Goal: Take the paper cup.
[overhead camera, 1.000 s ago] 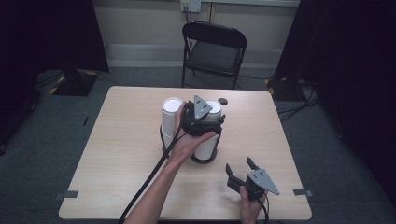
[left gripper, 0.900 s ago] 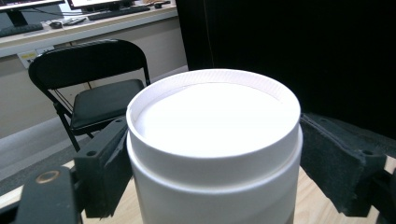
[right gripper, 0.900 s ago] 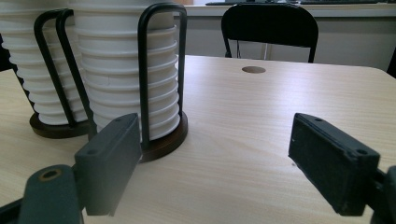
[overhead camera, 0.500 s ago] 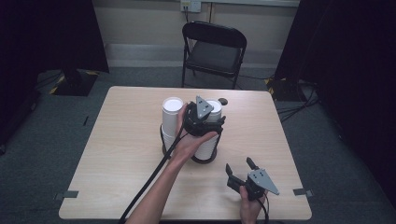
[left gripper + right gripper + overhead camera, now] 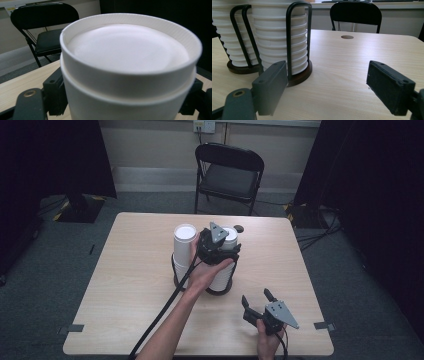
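**Left gripper settled on top cup of right stack; almost no motion over the last second**

Compared with one second and half a second ago, the high view shows hardly any change: the left gripper point(image 5: 218, 241) sits at the same spot on top of the right cup stack point(image 5: 223, 270), and the right gripper point(image 5: 263, 307) has not moved from the near right part of the worktop point(image 5: 125, 295). Judgement: the approach is over and the grasp is being set, not yet lifted.

Left gripper: its jaws stand on either side of the top cup point(image 5: 130, 70), just below the rim, close against the wall. It appears clamped on the cup, though the contact itself is partly hidden by the cup.

Right gripper: jaws wide apart, holding nothing, low over the worktop, pointed at the stacks.

Both stacks stand upside down in wire holders point(image 5: 298, 37) on dark round bases, mid-worktop; the left stack point(image 5: 184, 247) is untouched.

Next, probably: pull the top cup straight up. Risk: nested cups below may come along with it.
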Action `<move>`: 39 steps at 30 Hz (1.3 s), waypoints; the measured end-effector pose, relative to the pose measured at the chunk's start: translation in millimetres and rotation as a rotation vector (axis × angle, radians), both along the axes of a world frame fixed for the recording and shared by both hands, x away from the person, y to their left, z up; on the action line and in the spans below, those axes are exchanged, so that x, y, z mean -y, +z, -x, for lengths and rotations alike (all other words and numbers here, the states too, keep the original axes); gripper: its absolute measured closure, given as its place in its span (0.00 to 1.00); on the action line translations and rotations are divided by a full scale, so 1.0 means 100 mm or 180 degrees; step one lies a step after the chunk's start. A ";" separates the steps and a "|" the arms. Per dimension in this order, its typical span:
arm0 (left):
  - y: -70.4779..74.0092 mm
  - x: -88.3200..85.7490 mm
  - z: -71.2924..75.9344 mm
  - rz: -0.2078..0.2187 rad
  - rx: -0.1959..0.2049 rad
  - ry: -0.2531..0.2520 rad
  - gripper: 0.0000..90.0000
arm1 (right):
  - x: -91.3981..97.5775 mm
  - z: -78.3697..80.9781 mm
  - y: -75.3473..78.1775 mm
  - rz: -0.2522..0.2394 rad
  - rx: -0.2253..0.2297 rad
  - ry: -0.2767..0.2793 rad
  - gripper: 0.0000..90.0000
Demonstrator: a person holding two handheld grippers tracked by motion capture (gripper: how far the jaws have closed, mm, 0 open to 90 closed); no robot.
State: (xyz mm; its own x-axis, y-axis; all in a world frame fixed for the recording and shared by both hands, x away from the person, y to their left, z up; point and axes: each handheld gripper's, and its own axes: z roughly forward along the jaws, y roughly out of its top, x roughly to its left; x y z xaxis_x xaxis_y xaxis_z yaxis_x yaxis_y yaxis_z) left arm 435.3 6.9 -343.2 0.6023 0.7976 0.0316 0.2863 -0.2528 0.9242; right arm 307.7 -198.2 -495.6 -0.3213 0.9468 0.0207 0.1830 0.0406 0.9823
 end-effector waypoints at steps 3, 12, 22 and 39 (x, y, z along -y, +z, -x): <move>0.00 -0.01 0.00 0.0034 0.0005 -0.0020 0.21 | 0.00 0.00 0.00 0.0000 -0.0005 0.0003 0.18; 0.08 -0.04 0.02 0.0222 0.0077 -0.0006 0.21 | 0.00 0.00 0.00 -0.0007 -0.0007 -0.0002 0.18; 0.14 -0.08 0.06 0.0316 0.0142 -0.0024 0.21 | 0.00 0.00 0.00 -0.0012 -0.0007 -0.0008 0.18; 0.29 -0.13 0.14 0.0469 0.0370 -0.0044 0.21 | 0.00 0.00 0.00 -0.0006 -0.0010 -0.0005 0.19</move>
State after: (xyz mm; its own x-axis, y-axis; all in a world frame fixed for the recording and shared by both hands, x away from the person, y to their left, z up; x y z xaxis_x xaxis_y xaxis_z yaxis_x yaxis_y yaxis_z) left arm 420.9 19.7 -313.9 0.6123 0.7905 -0.0151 0.1730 -0.1154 0.9781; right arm 307.8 -198.3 -495.5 -0.3197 0.9472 0.0235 0.1861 0.0385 0.9818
